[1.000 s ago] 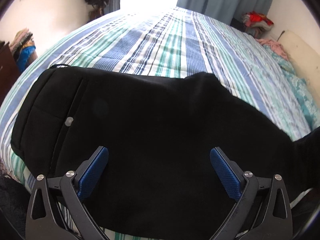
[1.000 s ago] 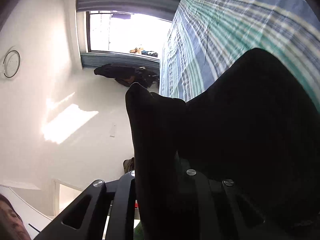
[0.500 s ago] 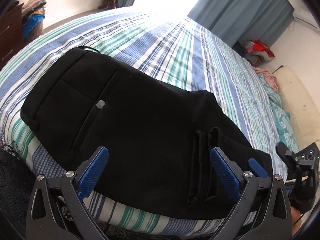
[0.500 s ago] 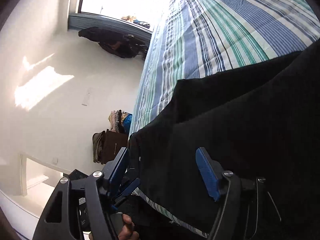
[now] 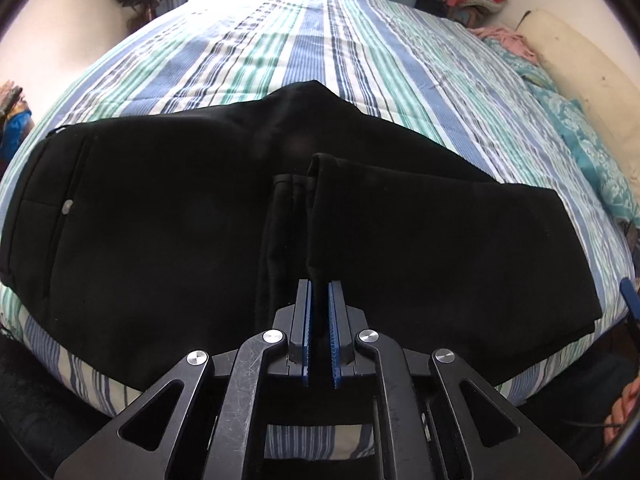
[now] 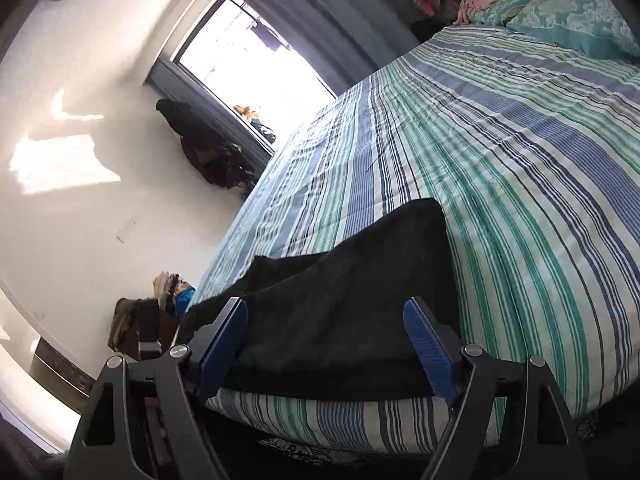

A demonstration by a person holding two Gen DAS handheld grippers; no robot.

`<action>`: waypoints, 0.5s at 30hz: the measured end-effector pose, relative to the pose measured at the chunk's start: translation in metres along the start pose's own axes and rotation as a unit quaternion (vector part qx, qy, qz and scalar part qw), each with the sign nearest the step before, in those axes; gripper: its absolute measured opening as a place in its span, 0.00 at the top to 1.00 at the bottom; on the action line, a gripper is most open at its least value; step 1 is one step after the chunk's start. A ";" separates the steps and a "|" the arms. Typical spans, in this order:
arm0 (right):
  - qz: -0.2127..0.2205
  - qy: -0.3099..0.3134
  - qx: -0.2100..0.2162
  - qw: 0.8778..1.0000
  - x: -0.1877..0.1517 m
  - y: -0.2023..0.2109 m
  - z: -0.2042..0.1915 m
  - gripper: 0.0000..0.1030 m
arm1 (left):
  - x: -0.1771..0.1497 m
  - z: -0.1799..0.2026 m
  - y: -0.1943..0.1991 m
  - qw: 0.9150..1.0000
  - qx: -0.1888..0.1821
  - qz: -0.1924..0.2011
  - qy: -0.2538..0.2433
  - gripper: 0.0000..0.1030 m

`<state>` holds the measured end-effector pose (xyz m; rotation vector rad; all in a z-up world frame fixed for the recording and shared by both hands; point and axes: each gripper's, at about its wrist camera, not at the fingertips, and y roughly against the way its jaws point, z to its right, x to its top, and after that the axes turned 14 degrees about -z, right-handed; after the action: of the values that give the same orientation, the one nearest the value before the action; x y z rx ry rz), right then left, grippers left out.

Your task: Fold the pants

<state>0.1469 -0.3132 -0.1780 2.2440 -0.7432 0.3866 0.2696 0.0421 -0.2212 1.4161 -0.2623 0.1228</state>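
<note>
We see the black pants [image 5: 168, 240] lying folded near the edge of the striped bed [image 5: 320, 48]. Our left gripper [image 5: 320, 304] has its fingers clamped on a raised fold of them; our right gripper [image 6: 326, 344] has its fingers spread apart at the pants' end.

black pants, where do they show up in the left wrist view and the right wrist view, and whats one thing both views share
Left wrist: the black pants fill the middle and lower frame across the bed's near edge, a fold pinched in the shut left gripper.
Right wrist: the black pants lie low at centre, between the open right gripper's fingers.
Shared landmark: the striped bedspread under them, running towards the bright window.
</note>
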 end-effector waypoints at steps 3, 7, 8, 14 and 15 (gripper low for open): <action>-0.021 -0.019 0.063 0.998 0.024 -0.007 0.005 0.22 | -0.006 -0.001 0.001 1.000 0.007 0.003 -0.014 0.93; -0.131 -0.114 0.107 0.979 0.029 -0.071 0.036 0.30 | -0.007 -0.001 -0.005 1.000 0.012 0.003 -0.022 0.91; -0.171 -0.137 0.060 0.974 0.024 -0.088 0.052 0.60 | -0.008 -0.001 -0.005 1.000 0.015 0.005 -0.026 0.90; -0.169 -0.121 -0.002 0.978 0.046 -0.073 0.057 0.90 | -0.008 -0.003 -0.005 0.999 0.010 0.010 -0.031 0.88; -0.164 -0.095 -0.006 0.982 0.057 -0.071 0.045 0.90 | -0.007 -0.002 -0.005 0.999 0.010 0.010 -0.030 0.88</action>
<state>0.2381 -0.3280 -0.2210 2.3606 -0.4542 0.0073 0.2639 0.0442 -0.2284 1.4383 -0.3247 0.1002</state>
